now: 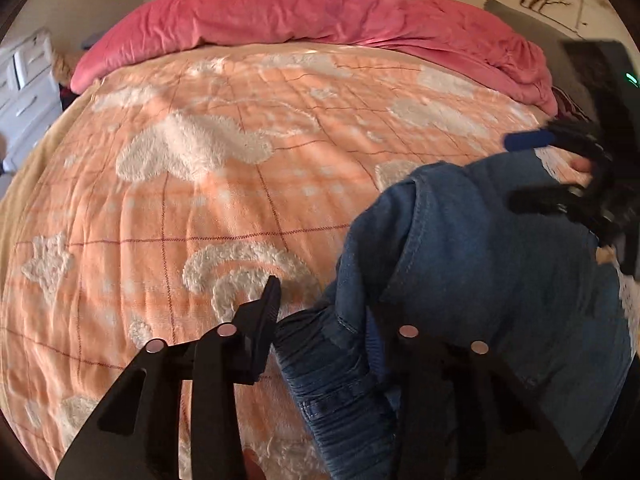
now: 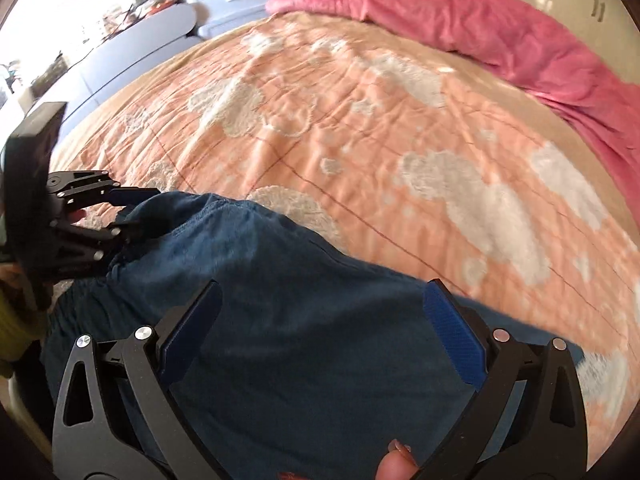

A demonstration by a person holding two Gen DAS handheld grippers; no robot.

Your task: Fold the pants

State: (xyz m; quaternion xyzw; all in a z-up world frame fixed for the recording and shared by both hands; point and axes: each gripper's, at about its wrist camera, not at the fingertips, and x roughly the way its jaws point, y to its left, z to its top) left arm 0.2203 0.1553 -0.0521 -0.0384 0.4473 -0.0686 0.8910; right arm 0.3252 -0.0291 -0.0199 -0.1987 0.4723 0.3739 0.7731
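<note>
Bed (image 1: 208,216) carries everything: peach-orange blanket (image 2: 360,128), thin dark grid lines, fluffy white cloud shapes, spread flat across top. Crumpled pink duvet (image 1: 280,12) heaped along far edge, lying on blanket. Blue denim pants (image 2: 280,300) bunched at near edge, resting directly on blanket.

Left tongs (image 1: 320,320) pinch a bunched fold of blue denim pants (image 1: 500,280) on the bed's orange blanket (image 1: 200,200); right tongs (image 1: 532,172) hover beyond, open.
</note>
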